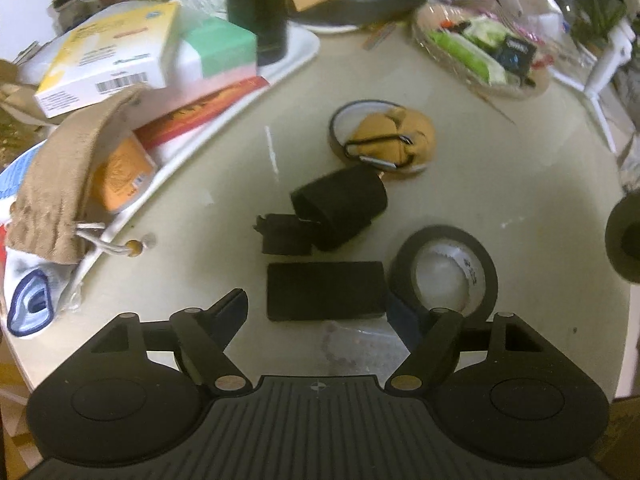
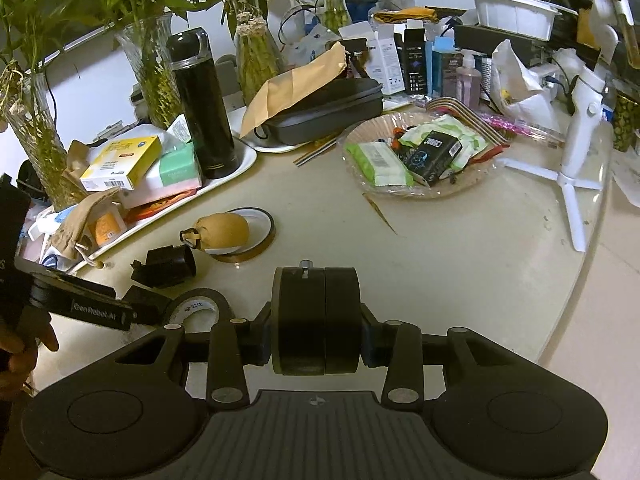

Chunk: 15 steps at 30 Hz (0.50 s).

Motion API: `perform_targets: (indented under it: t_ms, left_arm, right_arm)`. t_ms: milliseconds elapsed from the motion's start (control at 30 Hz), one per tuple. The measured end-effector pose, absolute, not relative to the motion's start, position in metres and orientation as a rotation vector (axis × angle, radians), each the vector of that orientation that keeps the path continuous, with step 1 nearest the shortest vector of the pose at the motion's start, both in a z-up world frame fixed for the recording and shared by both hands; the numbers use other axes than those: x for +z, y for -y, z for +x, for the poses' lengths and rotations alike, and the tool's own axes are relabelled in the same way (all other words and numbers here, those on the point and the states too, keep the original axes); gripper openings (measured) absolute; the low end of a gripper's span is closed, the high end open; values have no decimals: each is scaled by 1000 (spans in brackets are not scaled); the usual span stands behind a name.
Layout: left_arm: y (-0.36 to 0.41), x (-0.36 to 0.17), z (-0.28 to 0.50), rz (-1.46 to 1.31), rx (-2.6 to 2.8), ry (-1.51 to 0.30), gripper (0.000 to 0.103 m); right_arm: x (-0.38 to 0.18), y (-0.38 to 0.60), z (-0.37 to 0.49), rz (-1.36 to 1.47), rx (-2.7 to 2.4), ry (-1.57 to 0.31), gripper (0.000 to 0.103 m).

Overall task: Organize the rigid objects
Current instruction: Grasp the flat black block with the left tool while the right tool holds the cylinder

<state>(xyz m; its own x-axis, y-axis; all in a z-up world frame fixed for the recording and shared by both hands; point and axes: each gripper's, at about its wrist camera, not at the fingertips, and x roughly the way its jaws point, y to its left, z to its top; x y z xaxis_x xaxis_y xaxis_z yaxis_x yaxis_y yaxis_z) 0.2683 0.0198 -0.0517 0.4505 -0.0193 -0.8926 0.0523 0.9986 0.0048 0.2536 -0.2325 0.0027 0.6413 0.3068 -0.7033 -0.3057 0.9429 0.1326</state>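
The right gripper (image 2: 317,322) pinches a black puck-shaped cylinder (image 2: 316,320), carrying it. The left gripper (image 1: 320,308), jaws spread and empty, hovers over a flat black box (image 1: 326,290) on the bench (image 1: 460,168); judged next, it lowers and closes, clear of the tape roll (image 1: 444,270) at three o'clock.

White lettering reading "GenRobot.AI" is showing along the side of the left gripper (image 2: 96,312), seen from the right wrist camera. A barcode is showing on the edge of the yellow and white box (image 1: 108,60), but its digits and the print above it are blurring out. Dark characters are sitting on the white core of the black tape roll (image 1: 444,272), too small to read. Nothing else is coming through legibly.
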Motion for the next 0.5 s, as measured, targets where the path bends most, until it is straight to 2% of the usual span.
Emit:
perform_targets:
  t_ms: [500]
  left_arm:
    - [-22, -59, 288, -13, 8, -1156, 76]
  right_arm:
    - [5, 233, 255, 9, 370, -797, 43]
